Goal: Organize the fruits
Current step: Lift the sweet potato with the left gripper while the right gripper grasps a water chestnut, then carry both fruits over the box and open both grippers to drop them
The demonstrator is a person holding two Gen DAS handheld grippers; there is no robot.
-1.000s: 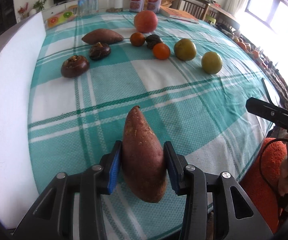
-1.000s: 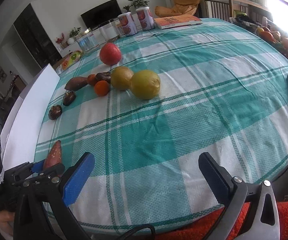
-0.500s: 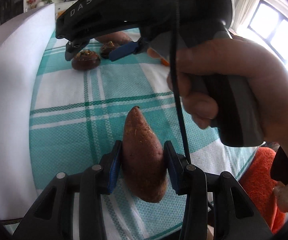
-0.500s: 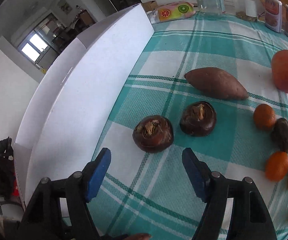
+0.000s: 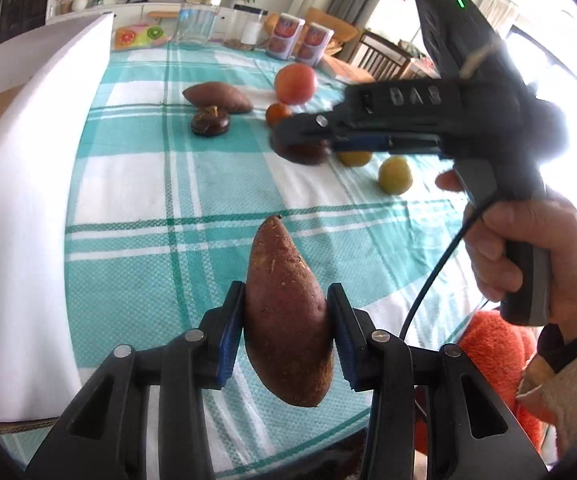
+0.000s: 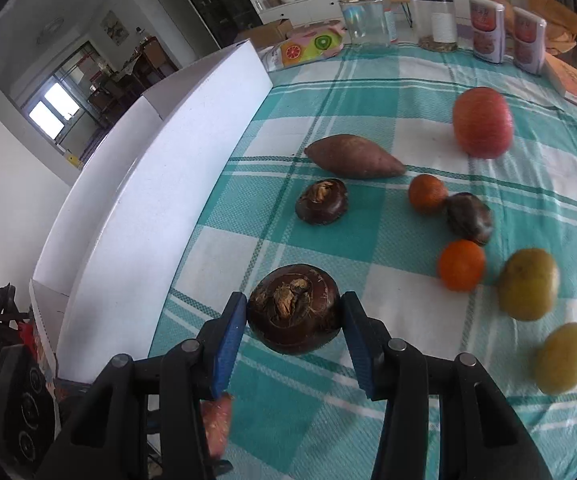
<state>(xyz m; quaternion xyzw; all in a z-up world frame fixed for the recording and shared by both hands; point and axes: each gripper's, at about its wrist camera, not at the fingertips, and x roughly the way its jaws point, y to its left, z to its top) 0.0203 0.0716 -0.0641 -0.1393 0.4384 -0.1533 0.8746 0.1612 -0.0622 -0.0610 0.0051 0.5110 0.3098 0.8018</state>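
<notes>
- My left gripper (image 5: 284,328) pinched a sweet potato (image 5: 286,320) at its thick middle, both blue pads pressed on its sides; it hung above the near edge of the checked tablecloth (image 5: 208,184).
- That sweet potato was reddish-brown, dusty and flecked, fat at the near end and tapering to a stubby point aimed away from me.
- My right gripper (image 6: 294,322) had its jaws closing on a water chestnut (image 6: 294,308), the pads touching both sides.
- The water chestnut was glossy dark brown, round and squat, with a dry tan tuft on its crown.
- A second sweet potato (image 6: 354,156) lay farther back, beside another water chestnut (image 6: 321,201).
</notes>
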